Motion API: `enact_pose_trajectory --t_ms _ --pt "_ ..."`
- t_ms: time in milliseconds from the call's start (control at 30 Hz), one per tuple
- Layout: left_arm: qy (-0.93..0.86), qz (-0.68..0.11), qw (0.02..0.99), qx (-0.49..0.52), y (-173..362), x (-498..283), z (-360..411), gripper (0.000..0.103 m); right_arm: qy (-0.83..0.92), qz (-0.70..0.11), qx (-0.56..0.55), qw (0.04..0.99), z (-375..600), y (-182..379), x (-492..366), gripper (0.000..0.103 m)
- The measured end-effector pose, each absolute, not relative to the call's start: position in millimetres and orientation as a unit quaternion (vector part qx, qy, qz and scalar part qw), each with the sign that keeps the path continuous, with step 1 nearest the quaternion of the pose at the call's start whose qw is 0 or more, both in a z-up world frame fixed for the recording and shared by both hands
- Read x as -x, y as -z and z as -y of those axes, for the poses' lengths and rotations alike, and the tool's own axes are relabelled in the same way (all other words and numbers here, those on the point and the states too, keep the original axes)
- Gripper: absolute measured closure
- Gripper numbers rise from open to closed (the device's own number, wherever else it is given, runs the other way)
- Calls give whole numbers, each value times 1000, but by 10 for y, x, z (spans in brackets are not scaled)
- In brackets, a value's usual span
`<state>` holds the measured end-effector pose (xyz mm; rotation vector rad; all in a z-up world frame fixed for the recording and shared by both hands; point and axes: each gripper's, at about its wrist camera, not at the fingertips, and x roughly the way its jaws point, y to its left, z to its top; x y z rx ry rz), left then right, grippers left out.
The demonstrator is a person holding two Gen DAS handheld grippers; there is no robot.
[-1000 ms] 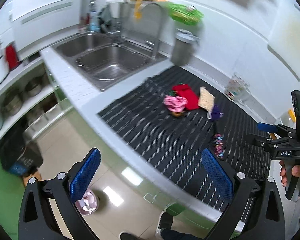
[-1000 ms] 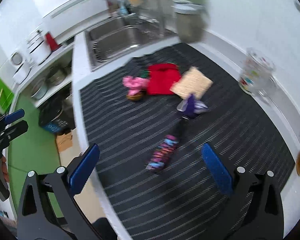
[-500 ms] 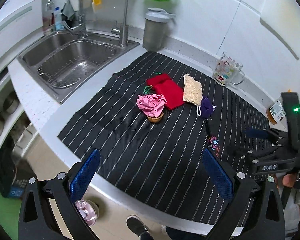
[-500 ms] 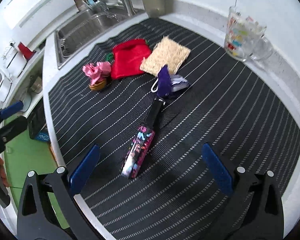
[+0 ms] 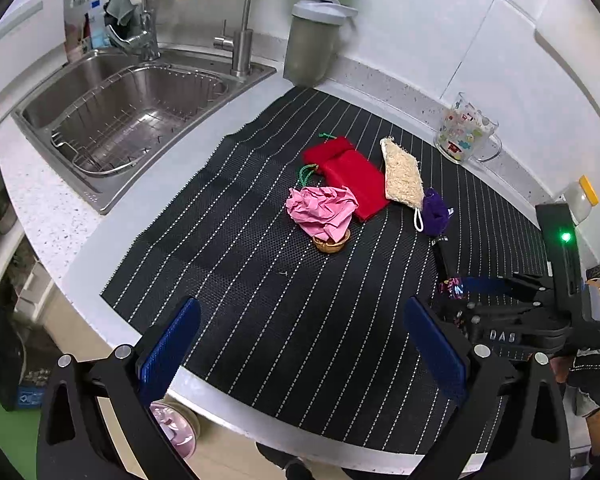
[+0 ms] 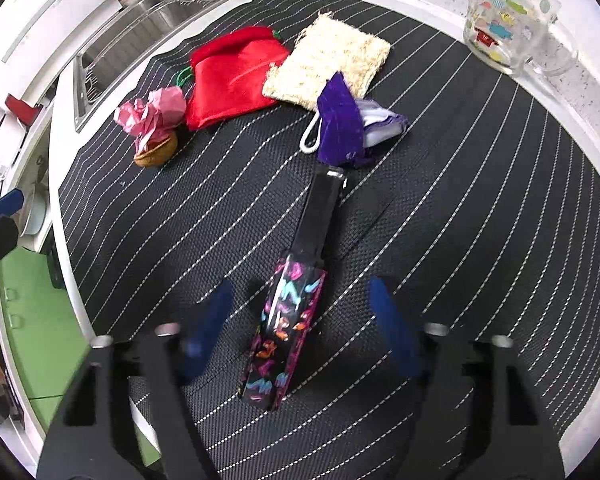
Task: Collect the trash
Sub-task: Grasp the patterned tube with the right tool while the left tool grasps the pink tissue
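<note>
Right-wrist view: your right gripper (image 6: 300, 322) points steeply down over the patterned wrapper (image 6: 286, 330), a long flat packet with a bright printed near half and a plain black far half. Its long axis runs from near, between your fingers, away toward the purple cloth (image 6: 340, 124), leaning slightly to the right. The two blue fingers (image 6: 392, 332) stand one on each side of the printed half, so they close across the short width, not along the length. They have just been closing and now stand partly open; the left one is blurred, a gap shows on both sides of the wrapper, and no pad presses on it yet. The wrapper lies flat on the striped mat (image 6: 480, 220) that covers the tabletop.

Left-wrist view: your left gripper (image 5: 300, 344) hangs wide open and empty over the near edge of the mat, well apart from the wrapper. The crumpled pink paper (image 5: 324, 212), sitting on a small brown shell (image 5: 331, 243), lies farther in, just left of the red pouch (image 5: 348, 176); it is probably the next piece of trash. The right hand is clearly the nearer to the wrapper, so the grasp falls to it.
</note>
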<state>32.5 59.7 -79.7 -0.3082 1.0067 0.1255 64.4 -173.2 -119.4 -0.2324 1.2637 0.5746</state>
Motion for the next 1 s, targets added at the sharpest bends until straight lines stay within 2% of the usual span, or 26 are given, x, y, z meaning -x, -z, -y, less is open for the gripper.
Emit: enact_pose_trajectory --t_ms 67,133,600,933,967,1000 --pt "-56 -480 863 149 807 -355 -602 6 -265 -582 113 760 1719 1184 -655 74" --pt "-54 -478 863 151 799 -378 -599 6 -267 -584 113 758 1727 1170 -661 79" --pt "-46 -477 865 148 836 -862 -582 6 -309 -543 106 774 1833 607 -820 80" --pt "-50 -502 850 150 1118 -1325 -648 6 -315 -544 98 772 1958 590 -1067 80" --pt "-49 -506 848 152 1157 -1357 -653 12 -315 -544 97 771 1967 596 -1088 80" --pt "-49 -511 844 153 1192 -1382 -656 23 -315 -545 97 771 1974 601 -1104 80"
